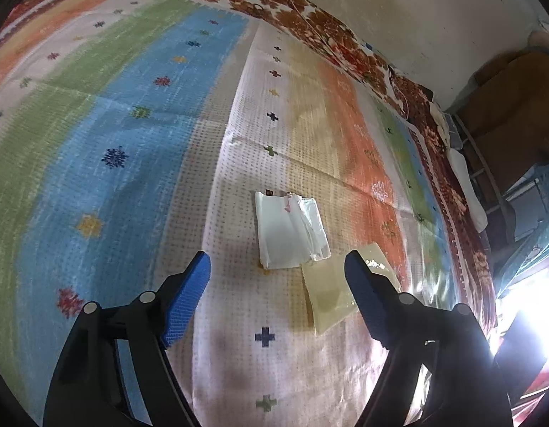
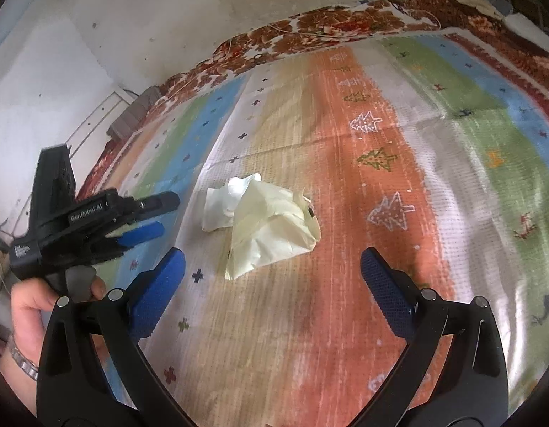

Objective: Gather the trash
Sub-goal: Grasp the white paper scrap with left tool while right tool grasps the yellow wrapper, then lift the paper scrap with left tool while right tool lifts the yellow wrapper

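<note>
Right wrist view: we see the crumpled paper [image 2: 264, 227] lying on the striped mat [image 2: 399, 178], just ahead of our right gripper [image 2: 272, 274], whose jaws stand wide apart, holding nothing. Our left gripper [image 1: 278, 274] also gapes empty, a white wrapper [image 1: 290, 229] ahead between its fingers.

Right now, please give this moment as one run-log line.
left gripper: open, empty | right gripper: open, empty | crumpled paper: on striped mat, untouched | phase: approach
</note>
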Demonstrator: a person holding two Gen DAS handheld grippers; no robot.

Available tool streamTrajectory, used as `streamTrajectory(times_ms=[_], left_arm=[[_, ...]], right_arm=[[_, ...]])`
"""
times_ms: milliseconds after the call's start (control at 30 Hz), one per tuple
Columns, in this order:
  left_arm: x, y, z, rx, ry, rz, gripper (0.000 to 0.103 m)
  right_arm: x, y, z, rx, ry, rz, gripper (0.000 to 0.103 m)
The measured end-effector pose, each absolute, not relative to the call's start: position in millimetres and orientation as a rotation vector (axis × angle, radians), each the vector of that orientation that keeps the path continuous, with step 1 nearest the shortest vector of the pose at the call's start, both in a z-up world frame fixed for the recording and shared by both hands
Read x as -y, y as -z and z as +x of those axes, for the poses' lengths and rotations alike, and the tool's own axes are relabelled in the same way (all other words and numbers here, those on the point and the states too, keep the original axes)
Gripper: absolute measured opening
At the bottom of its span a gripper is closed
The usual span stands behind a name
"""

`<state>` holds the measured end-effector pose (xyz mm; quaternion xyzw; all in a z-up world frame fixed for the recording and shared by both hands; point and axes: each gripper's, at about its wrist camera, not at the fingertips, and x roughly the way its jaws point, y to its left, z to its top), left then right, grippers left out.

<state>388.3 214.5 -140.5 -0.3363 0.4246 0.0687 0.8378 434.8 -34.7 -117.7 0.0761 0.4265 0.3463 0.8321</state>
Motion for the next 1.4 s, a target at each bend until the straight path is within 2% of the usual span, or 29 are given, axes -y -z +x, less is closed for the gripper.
streamTrajectory(times_ms=[167, 333, 467, 533, 600, 700, 800, 1033, 1233, 1400], left_arm=[[-217.0, 155.8, 398.4, -0.878, -0.108, -0.746, 0.065], [-214.9, 168.4, 408.2, -0.89, -0.086, -0.742, 0.051], [-211.9, 176.8, 412.2, -0.87, -0.084, -0.732, 0.042], [-211.4, 179.8, 411.4, -0.872, -0.113, -0.708, 0.027], [-214.4, 181.6, 410.3, -0.881, -0.133, -0.706, 0.013], [-216.9, 181.2, 408.2, -0.895, -0.11, -0.698, 0.003], [-220.0, 174.2, 402.7, -0.887, -0.121, -0.674, 0.002], [-221.2, 130.9, 384.4, -0.866, -0.132, -0.665, 0.002], [-200.3, 88.3, 361.5, -0.894, -0.152, -0.498, 0.002], [-191.3, 63.7, 335.7, -0.888, -0.157, -0.476, 0.002]], right_arm=[[28.6, 127.6, 450.1, -0.929, -0.759, 0.253, 0.092], [17.3, 136.6, 464.4, -0.933, -0.773, 0.288, 0.087], [12.5, 148.2, 473.4, -0.95, -0.777, 0.275, 0.076], [12.9, 153.6, 478.2, -0.96, -0.782, 0.288, 0.069], [11.5, 158.3, 482.1, -0.973, -0.789, 0.292, 0.055], [10.5, 162.2, 483.1, -0.982, -0.793, 0.284, 0.045], [9.9, 158.5, 478.0, -0.985, -0.812, 0.27, 0.041], [15.6, 126.6, 454.2, -0.944, -0.825, 0.179, 0.04], [24.6, 86.9, 417.1, -0.894, -0.778, 0.043, 0.04], [30.2, 56.7, 388.5, -0.85, -0.778, -0.064, 0.039]])
